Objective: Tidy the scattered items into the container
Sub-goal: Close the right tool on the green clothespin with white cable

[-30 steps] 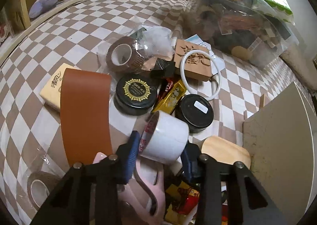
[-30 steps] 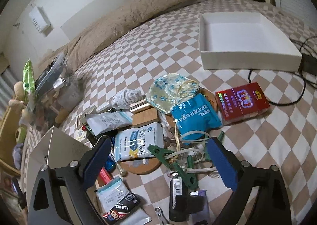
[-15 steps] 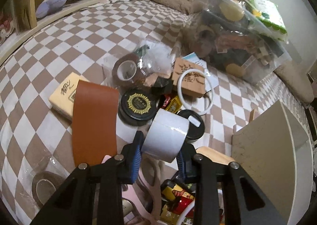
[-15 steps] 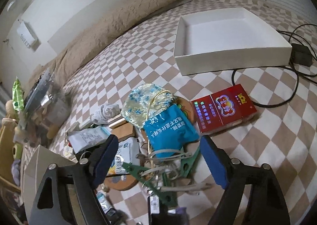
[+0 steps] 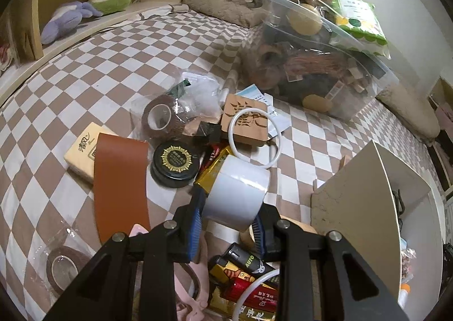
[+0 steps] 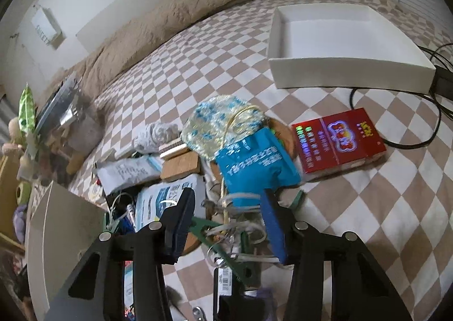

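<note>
My left gripper (image 5: 229, 208) is shut on a white tape roll (image 5: 237, 188) and holds it just above the pile on the checked bedspread. Under it lie a black round tin (image 5: 175, 164), a gold wrapper (image 5: 212, 171) and a brown leather sheet (image 5: 121, 179). In the right wrist view my right gripper (image 6: 226, 199) is closing. Green clips (image 6: 220, 239) and pale cable loops (image 6: 240, 208) lie between its jaws, and I see no pad pressing on them. A blue packet (image 6: 252, 162) sits just beyond its tips. An open white box (image 6: 348, 72) stands at the far right.
A beige cardboard flap (image 5: 368, 193) rises at the right of the left wrist view. A clear bin (image 5: 325, 66) full of things stands behind the pile. A red carton (image 6: 339, 140) and a black cable (image 6: 410, 145) lie near the white box. A floral pouch (image 6: 223, 123) tops the right pile.
The left gripper has risen with the white tape roll, off the pile. The right jaws have narrowed from wide apart to around the clips and cable loops.
</note>
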Motion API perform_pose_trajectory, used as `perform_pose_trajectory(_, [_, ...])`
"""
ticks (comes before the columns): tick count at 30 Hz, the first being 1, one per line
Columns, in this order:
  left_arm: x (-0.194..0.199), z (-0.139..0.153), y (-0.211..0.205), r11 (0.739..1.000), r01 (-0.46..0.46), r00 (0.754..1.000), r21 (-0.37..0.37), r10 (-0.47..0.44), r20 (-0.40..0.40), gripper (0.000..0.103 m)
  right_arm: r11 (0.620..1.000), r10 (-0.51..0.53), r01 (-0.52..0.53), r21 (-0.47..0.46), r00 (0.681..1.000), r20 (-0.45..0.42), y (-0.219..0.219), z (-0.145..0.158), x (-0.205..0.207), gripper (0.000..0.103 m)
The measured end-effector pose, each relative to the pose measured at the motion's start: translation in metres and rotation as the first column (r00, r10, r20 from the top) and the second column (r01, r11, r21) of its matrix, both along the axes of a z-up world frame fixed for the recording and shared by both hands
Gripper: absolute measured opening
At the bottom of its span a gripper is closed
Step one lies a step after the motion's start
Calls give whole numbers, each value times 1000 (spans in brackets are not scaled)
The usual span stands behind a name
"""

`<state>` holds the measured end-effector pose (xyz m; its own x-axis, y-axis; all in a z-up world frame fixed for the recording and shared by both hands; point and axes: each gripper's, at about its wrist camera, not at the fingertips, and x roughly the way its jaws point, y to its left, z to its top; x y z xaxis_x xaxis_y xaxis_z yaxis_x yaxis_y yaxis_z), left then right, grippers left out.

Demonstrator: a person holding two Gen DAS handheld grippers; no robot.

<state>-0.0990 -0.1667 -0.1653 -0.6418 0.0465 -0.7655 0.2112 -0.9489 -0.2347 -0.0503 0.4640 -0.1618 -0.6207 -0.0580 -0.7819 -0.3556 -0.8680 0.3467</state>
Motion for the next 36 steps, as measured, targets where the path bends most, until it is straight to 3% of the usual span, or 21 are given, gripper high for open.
perform_pose_trajectory(6, [1, -2, 0, 1000, 1, 1000, 3, -1, 7, 31, 999, -29, 26, 46, 998, 61, 1, -9, -2, 49])
perform_pose_trajectory(14, [1, -4, 1, 1000, 9, 1000, 7, -9, 11, 31, 996, -89, 89, 2, 994, 58, 21, -16, -1, 49])
perform_pose_trajectory(21, [0, -4, 4, 1000, 20, 1000, 0, -20, 16, 31, 995, -101, 98, 31, 988, 120, 20, -18, 4, 49])
perform_pose_trajectory(30, [0, -4, 6, 1000, 23, 1000, 1, -23, 19, 31, 991, -116, 108, 73, 987, 108, 21, -10, 12, 49])
perform_pose_trajectory(36, [1, -4, 5, 1000, 19, 1000, -1, -19, 21, 31, 990, -110, 91, 108, 976, 189, 24, -27, 9, 49])
